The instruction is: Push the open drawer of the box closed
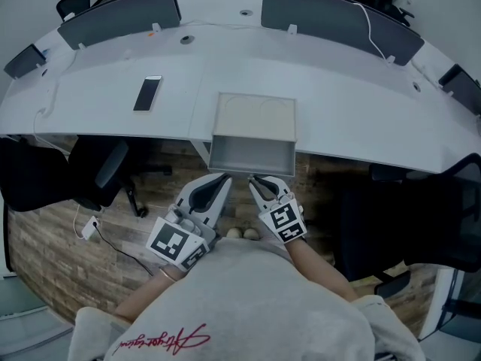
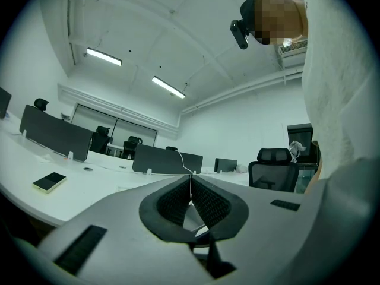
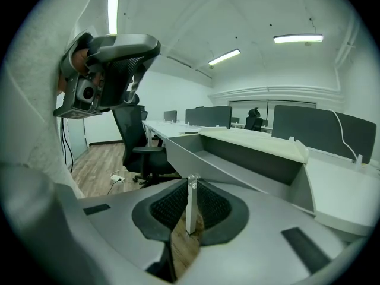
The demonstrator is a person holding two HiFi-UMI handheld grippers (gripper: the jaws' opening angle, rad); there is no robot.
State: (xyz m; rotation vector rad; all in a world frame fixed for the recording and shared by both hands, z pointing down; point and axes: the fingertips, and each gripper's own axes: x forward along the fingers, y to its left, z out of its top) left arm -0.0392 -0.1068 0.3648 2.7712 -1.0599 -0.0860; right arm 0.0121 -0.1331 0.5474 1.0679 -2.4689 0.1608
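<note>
A box with a cream top (image 1: 255, 115) stands at the front edge of the white desk (image 1: 331, 119). Its grey drawer (image 1: 252, 156) is pulled open and juts out past the desk edge toward me. Both grippers hover just in front of the drawer's front wall, side by side. The left gripper (image 1: 225, 178) is shut and empty; its jaws meet in the left gripper view (image 2: 190, 181). The right gripper (image 1: 255, 179) is also shut and empty. In the right gripper view the drawer (image 3: 237, 159) lies close ahead and to the right of that gripper (image 3: 191, 181), not touching.
A phone (image 1: 147, 93) lies on the desk to the left of the box. Grey dividers (image 1: 120, 13) line the far edge. A black chair (image 1: 105, 171) stands under the desk at left and another (image 1: 409, 216) at right. Wooden floor lies below.
</note>
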